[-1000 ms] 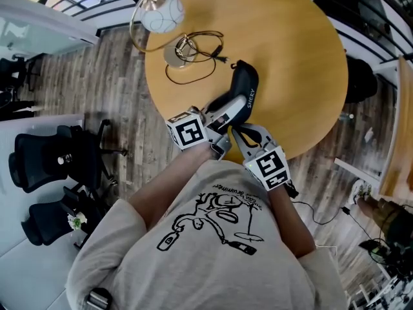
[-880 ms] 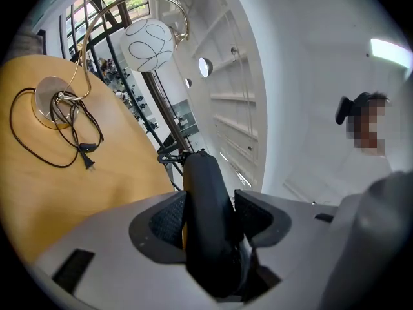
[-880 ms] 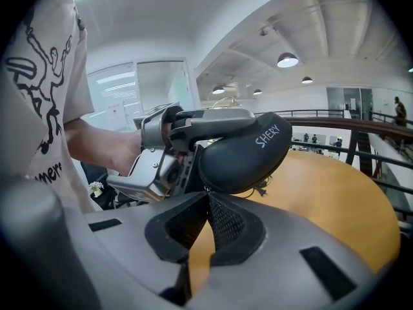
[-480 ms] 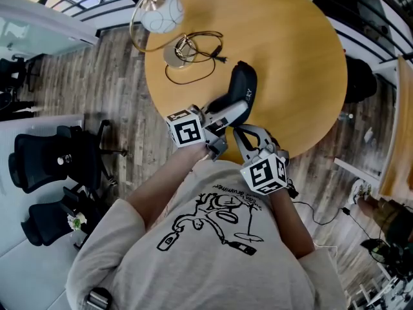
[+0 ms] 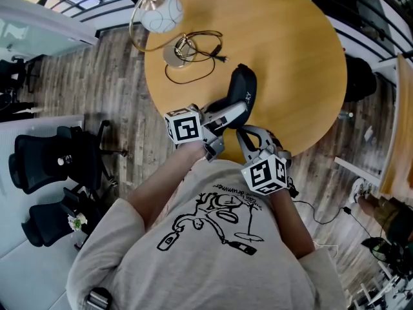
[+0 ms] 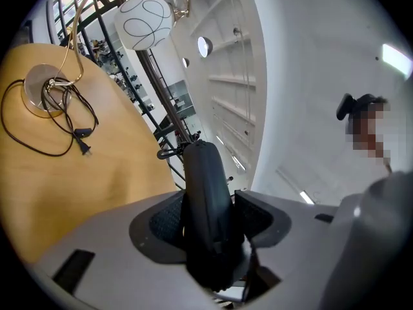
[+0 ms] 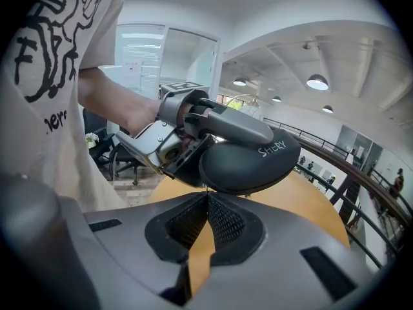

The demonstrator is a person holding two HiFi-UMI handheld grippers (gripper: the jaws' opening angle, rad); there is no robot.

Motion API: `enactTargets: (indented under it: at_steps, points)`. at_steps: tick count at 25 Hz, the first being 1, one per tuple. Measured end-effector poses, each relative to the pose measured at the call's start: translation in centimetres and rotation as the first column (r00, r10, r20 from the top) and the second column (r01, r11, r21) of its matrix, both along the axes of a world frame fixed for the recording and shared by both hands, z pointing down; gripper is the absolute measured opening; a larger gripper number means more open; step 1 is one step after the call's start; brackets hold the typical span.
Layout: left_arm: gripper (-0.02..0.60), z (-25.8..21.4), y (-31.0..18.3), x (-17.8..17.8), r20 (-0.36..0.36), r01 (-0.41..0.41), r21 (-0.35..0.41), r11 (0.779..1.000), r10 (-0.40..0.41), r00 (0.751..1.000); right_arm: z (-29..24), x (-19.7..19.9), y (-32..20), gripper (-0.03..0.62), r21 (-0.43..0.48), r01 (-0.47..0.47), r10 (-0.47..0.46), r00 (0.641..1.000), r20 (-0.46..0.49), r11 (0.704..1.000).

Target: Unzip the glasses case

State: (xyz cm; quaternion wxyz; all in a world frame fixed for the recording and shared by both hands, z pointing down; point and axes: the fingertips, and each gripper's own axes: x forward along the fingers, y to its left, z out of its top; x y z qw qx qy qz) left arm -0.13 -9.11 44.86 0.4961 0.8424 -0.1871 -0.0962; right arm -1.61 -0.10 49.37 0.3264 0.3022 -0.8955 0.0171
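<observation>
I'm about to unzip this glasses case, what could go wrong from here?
The left gripper, its jaws having just been closing, clamps only one end of the glasses case; a zipper tug could twist it loose. The right gripper is shut at the case's lower edge, but a hold on the zipper pull isn't clear, so it may slip off.

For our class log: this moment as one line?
left gripper: jaws just closing on glasses case | right gripper: shut, at case's edge

the round yellow wooden table (image 5: 297, 63) lay bare from twelve to four o'clock; at ten o'clock a white-globed brass lamp (image 5: 161, 13) and coiled black cord (image 5: 218, 57) blocked passage.
</observation>
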Motion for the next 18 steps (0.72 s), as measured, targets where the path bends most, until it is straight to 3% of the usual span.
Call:
enactTargets:
  at_steps: [9,18]
  points:
    - [0.233,0.2,0.8,-0.2,0.003,-0.024,-0.022,0.999,0.024,1.0,0.3,1.8,-0.5,0.021,0.015,-0.04,0.04,0.998,-0.052,0.999]
    - [0.233,0.5,3.2,-0.1,0.014,-0.125,-0.053,0.991,0.126,0.992,-0.3,3.8,-1.6,0.021,0.07,-0.028,0.036,0.991,-0.128,0.997]
